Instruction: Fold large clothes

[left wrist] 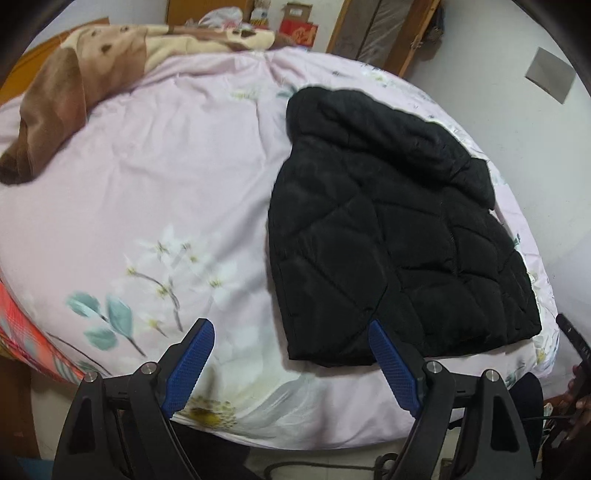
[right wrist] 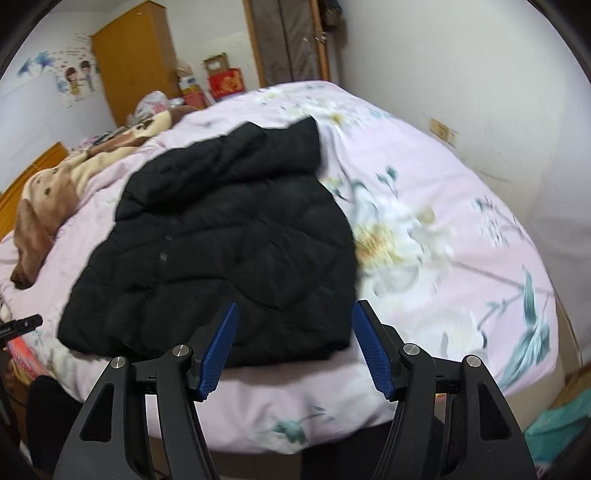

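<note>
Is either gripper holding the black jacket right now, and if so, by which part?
Neither. The left gripper and right gripper are both open with empty jaws, above the hem end of the black jacket.

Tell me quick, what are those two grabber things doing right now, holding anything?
Left gripper: open, fingers empty, above the near hem of the black jacket.
Right gripper: open, holding nothing, also over the jacket's near hem.

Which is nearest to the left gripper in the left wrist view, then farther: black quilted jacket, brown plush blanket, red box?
From the left gripper, jaws open with nothing between them:
1. Black quilted jacket, hem just ahead, right.
2. Brown plush blanket, far left on the bed.
3. Red box, beyond the bed's far edge.
</note>
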`<state>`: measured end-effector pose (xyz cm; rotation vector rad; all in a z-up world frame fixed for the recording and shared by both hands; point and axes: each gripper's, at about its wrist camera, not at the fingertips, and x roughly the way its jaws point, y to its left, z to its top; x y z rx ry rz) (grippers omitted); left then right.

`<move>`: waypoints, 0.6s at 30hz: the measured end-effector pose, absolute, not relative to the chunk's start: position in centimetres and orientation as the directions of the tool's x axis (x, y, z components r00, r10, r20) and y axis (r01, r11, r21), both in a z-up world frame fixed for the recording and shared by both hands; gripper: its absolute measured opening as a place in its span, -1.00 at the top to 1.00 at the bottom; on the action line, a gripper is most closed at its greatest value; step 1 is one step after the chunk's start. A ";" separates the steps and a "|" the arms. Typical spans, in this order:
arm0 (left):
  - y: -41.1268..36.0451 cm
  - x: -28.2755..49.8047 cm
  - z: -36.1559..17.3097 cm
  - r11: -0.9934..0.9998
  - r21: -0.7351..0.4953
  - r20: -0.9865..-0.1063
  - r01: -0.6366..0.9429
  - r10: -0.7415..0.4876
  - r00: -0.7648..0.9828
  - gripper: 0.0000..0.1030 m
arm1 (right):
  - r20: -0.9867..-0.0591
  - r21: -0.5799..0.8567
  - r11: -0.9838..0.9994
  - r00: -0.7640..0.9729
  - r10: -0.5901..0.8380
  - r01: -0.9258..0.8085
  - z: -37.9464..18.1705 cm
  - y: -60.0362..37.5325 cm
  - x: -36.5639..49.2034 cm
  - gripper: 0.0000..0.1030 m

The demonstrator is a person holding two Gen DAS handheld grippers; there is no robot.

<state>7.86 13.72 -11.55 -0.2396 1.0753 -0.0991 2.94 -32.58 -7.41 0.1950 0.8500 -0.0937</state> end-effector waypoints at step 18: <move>10.4 10.0 -16.5 0.977 -0.198 -0.908 -0.082 -0.152 0.391 -0.61 | -0.826 0.120 0.980 0.563 0.010 0.160 -13.1 -33.6 5.4 -0.25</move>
